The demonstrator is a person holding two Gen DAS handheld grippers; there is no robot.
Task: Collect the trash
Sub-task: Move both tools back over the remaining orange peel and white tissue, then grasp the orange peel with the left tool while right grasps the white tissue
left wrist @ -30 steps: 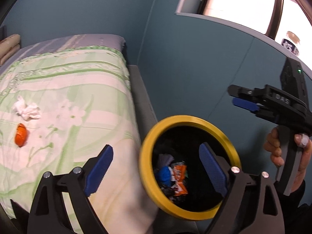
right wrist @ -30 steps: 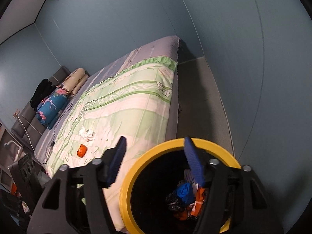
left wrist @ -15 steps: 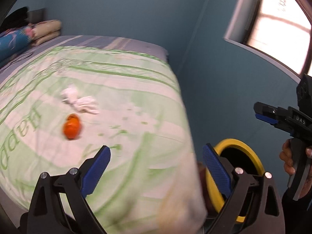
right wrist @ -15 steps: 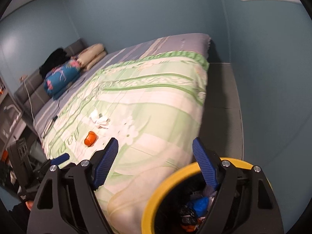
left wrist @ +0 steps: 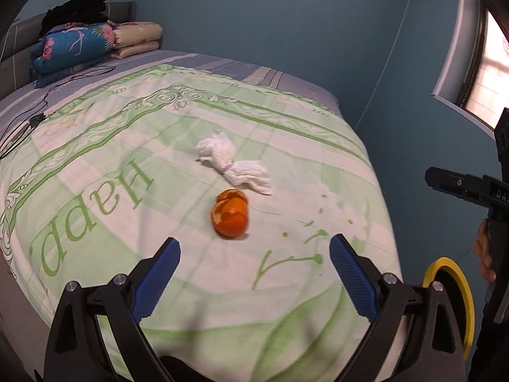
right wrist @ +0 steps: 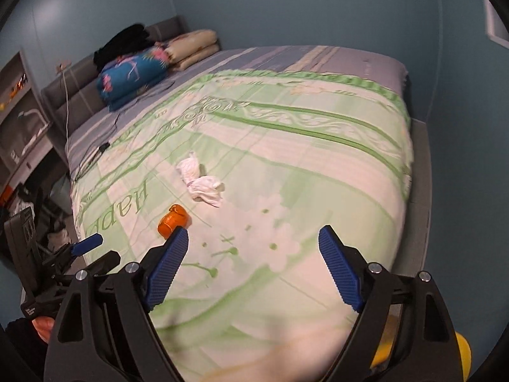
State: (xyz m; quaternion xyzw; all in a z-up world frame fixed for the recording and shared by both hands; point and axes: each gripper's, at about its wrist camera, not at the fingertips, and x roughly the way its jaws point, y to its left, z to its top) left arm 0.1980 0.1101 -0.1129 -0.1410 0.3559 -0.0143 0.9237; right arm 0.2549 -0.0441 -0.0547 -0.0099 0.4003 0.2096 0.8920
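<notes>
An orange peel (left wrist: pixel 230 218) and a crumpled white tissue (left wrist: pixel 233 165) lie just beside each other on the green-and-white quilt of the bed (left wrist: pixel 95 165), nearer its foot edge than the pillows (left wrist: pixel 136 39). The left hand-held gripper (left wrist: pixel 254 273) hangs over that edge with its jaws wide apart — nothing between them. The right hand-held gripper (right wrist: pixel 253 270) has its jaws opening, also empty. A yellow-rimmed bin (left wrist: pixel 458 299) stands off the bed's foot corner.
</notes>
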